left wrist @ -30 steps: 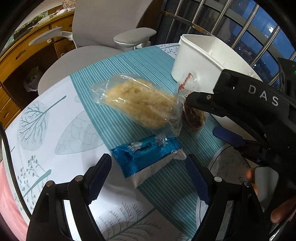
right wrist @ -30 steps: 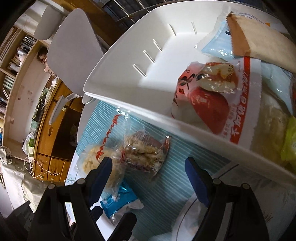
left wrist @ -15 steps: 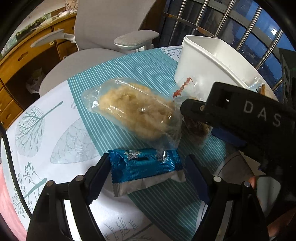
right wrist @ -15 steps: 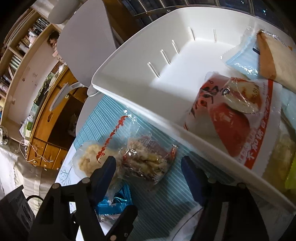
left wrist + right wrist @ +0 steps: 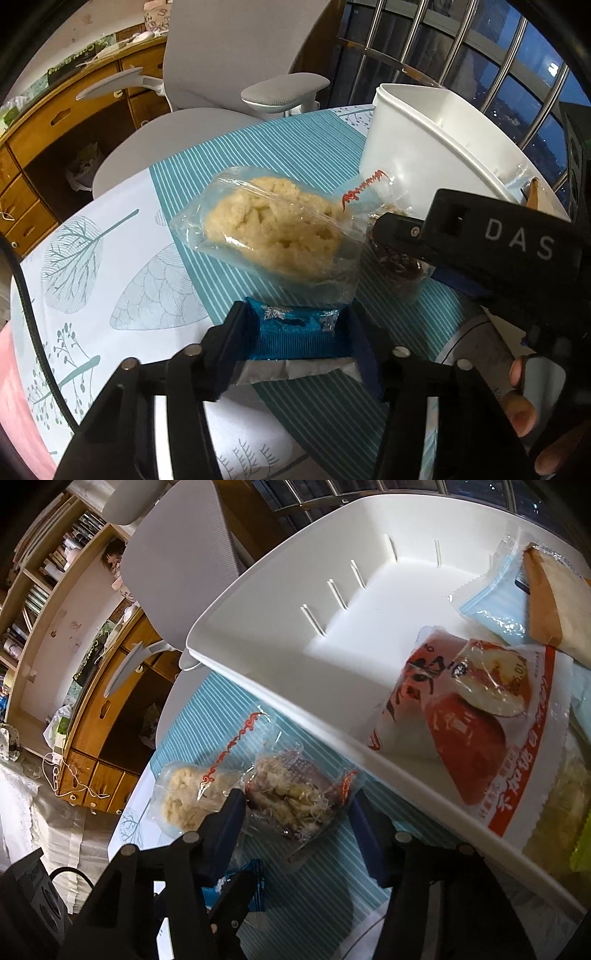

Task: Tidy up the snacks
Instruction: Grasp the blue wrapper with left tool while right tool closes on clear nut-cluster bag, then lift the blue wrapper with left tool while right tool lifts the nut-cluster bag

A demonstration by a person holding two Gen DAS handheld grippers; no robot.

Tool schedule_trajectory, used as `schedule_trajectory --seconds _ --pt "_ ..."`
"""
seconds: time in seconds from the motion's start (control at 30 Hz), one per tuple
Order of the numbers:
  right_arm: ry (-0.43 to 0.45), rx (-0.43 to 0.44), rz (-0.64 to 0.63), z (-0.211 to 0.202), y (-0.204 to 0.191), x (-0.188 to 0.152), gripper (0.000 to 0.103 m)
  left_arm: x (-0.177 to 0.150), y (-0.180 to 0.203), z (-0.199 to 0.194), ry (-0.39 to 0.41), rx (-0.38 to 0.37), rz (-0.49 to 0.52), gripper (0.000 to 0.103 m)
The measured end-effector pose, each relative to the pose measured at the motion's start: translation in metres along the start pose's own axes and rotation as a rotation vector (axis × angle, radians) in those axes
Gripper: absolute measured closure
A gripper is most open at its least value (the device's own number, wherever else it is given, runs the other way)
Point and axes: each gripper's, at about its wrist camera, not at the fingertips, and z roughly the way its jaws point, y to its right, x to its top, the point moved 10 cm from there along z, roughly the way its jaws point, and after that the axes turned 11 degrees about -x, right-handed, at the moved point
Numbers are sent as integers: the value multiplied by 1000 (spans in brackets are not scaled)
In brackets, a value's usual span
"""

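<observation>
Glossy blue foil wrapper (image 5: 295, 334); crinkly clear plastic bag (image 5: 273, 232) of rough, crumbly cake at its 12 o'clock. Smooth white plastic bin (image 5: 280, 620). Matt striped cloth (image 5: 295, 147). Varnished wood drawers (image 5: 48, 122). Shiny metal bars (image 5: 458, 40).

Home study: bookshelves (image 5: 44, 554), desk chair (image 5: 236, 74)

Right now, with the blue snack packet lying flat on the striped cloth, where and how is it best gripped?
Grip the blue snack packet across its short width, mid-length, coming down steeply from the near side. It lies flat with both long edges free, and the left hand-held gripper is already closing on them. The clear bag of pale crumbly snack overlaps its far end.
</observation>
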Motion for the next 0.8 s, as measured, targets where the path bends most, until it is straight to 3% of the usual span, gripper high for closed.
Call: schedule_trajectory --seconds 0.43,0.6,0.8 --pt "-17 -2 -1 -1 1 -1 50 -12 -6 -14 4 -17 -74 58" --pt "-16 -7 -10 -8 0 -5 59 -21 -5 -30 8 -39 -84 58" --pt "-43 -4 0 -12 1 -12 60 -29 -1 -54 30 -43 -107 58"
